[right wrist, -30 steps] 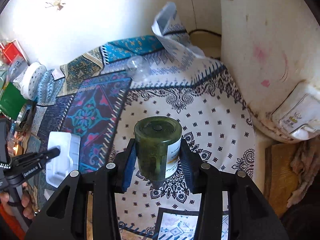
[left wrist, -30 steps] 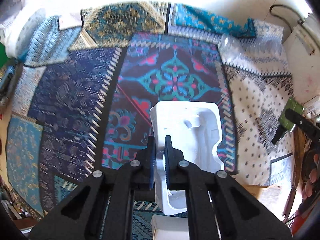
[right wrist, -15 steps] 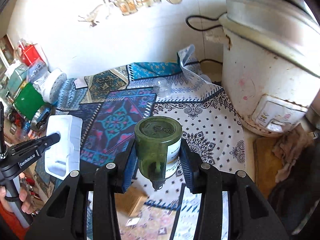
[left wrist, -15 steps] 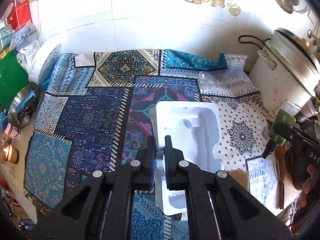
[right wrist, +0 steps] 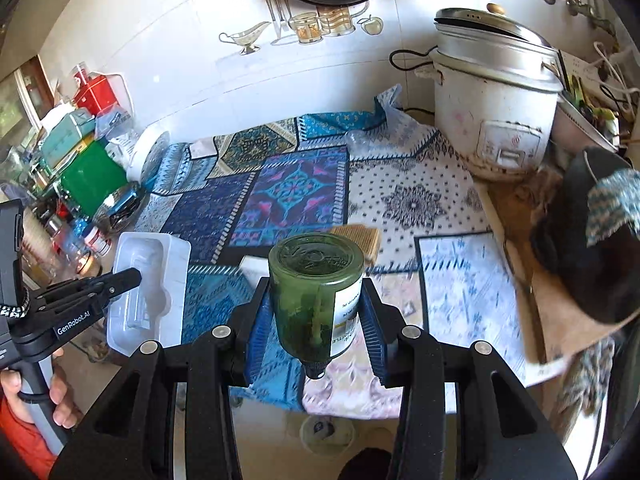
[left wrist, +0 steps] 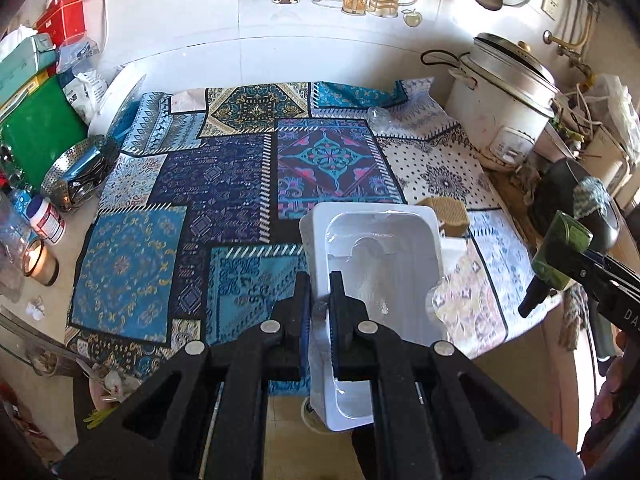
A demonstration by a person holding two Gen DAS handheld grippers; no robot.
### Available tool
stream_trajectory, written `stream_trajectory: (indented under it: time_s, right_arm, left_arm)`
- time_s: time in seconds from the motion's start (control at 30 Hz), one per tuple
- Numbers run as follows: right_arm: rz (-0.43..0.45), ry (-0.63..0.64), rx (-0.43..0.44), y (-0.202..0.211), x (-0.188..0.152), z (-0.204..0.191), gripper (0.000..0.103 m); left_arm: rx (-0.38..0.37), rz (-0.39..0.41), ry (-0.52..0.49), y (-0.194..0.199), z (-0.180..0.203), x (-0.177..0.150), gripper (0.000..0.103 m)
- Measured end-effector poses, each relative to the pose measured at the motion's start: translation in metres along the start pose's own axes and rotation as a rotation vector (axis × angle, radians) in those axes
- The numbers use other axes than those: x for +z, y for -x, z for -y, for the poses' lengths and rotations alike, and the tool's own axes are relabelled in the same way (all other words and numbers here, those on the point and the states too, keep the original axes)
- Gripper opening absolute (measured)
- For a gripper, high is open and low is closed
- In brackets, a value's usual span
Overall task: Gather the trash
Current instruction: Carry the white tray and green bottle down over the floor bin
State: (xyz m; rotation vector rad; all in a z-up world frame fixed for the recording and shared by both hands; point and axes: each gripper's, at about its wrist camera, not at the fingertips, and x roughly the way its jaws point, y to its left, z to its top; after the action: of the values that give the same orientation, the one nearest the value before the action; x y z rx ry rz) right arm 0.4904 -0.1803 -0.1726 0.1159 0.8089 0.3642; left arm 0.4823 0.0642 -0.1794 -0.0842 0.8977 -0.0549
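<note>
Patchwork-printed blue cloth [left wrist: 224, 184] covers the kitchen counter [left wrist: 44, 312] below a white tiled wall. At the cloth's 2 o'clock corner stands a white rice cooker [left wrist: 504, 108] with a dented metal lid, and a crumpled clear plastic cup [left wrist: 378, 115] lies at 12 o'clock near the wall. Along the 9 o'clock edge sit a green box [left wrist: 38, 132], a perforated steel basket [left wrist: 76, 176], a small white-capped jar [left wrist: 48, 218] and a lit candle in a glass [left wrist: 38, 262]. The left gripper [left wrist: 319, 304] has its jaws closed on the near wall of a white moulded plastic tray [left wrist: 376, 256], held above the cloth's 5 o'clock part. Just beyond the tray's far right corner lies a brown corrugated cardboard piece [left wrist: 446, 214], touching a white block [left wrist: 454, 250]. The right gripper [right wrist: 316, 316] has its jaws clamped on a green glass bottle [right wrist: 316, 292] with a white label, base pointing away, neck toward the camera. A dark bundle with a blue-patterned rag [right wrist: 592, 236] sits at 3 o'clock beside the cooker.
</note>
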Motion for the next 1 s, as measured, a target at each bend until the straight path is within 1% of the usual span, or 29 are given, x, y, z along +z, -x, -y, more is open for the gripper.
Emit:
stream_trajectory:
  time_s: [0.07, 0.17, 0.3, 0.43, 0.53, 0.6, 0.7, 0.8, 0.93, 1.0]
  right_arm:
    - [-0.005, -0.007, -0.010, 0.008, -0.021, -0.014, 0.039]
    - [-0.013, -0.029, -0.014, 0.020, -0.051, -0.035, 0.039]
    - [-0.041, -0.029, -0.001, 0.032, -0.080, -0.055, 0.039]
    - [-0.067, -0.011, -0.003, 0.038, -0.102, -0.066, 0.039]
    - [-0.099, -0.007, 0.004, 0.030, -0.116, -0.066, 0.039]
    - [-0.118, -0.004, 0.010, 0.022, -0.128, -0.066, 0.039]
    - [-0.143, -0.006, 0.013, 0.004, -0.151, -0.057, 0.039]
    - [-0.195, -0.021, 0.010, -0.021, -0.179, -0.040, 0.039]
    - [-0.278, -0.036, 0.017, -0.067, -0.225, -0.009, 0.039]
    - [-0.319, -0.034, 0.017, -0.095, -0.252, 0.006, 0.039]
  left_arm:
    - [-0.017, -0.003, -0.006, 0.016, -0.009, -0.024, 0.007]
    - [-0.030, -0.013, -0.020, 0.033, -0.019, -0.052, 0.007]
    - [-0.047, -0.031, -0.018, 0.050, -0.029, -0.082, 0.007]
    - [-0.047, -0.050, -0.015, 0.053, -0.032, -0.105, 0.007]
    - [-0.034, -0.062, -0.016, 0.046, -0.031, -0.123, 0.007]
    - [-0.025, -0.079, -0.016, 0.034, -0.028, -0.139, 0.007]
    - [-0.055, -0.103, 0.001, 0.012, -0.025, -0.165, 0.007]
    - [-0.037, -0.147, -0.004, -0.019, -0.019, -0.197, 0.007]
    - [-0.038, -0.223, 0.029, -0.076, -0.015, -0.247, 0.007]
    - [-0.042, -0.260, 0.053, -0.113, -0.013, -0.275, 0.007]
